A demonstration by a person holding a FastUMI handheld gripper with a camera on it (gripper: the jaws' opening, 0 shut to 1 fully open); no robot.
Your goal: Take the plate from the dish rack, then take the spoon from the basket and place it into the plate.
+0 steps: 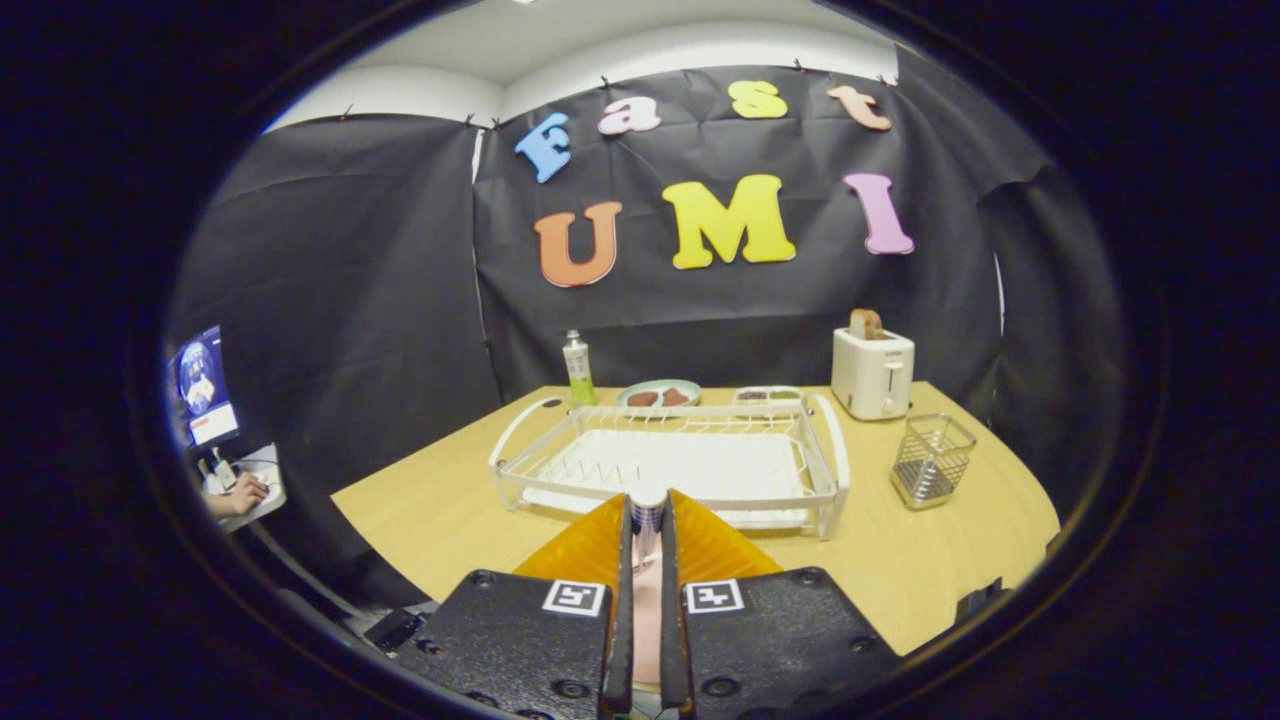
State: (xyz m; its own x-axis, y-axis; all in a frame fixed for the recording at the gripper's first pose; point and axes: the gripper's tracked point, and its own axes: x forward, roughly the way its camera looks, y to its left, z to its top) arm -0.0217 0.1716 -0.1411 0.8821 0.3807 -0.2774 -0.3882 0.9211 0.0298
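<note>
Wooden table [930, 560]: claw [647, 520] clamped on spoon [647, 505], no legible labels.

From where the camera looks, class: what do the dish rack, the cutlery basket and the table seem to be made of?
Dish rack: white coated wire with glossy, probably plastic side frames, judging by thin rods and smooth rims. Basket: bare metal mesh, silvery and see-through. Table: pale wood or wood-look laminate, matte, grain too faint to tell. The hand-held gripper is shut on a shiny, likely metal spoon handle.
</note>
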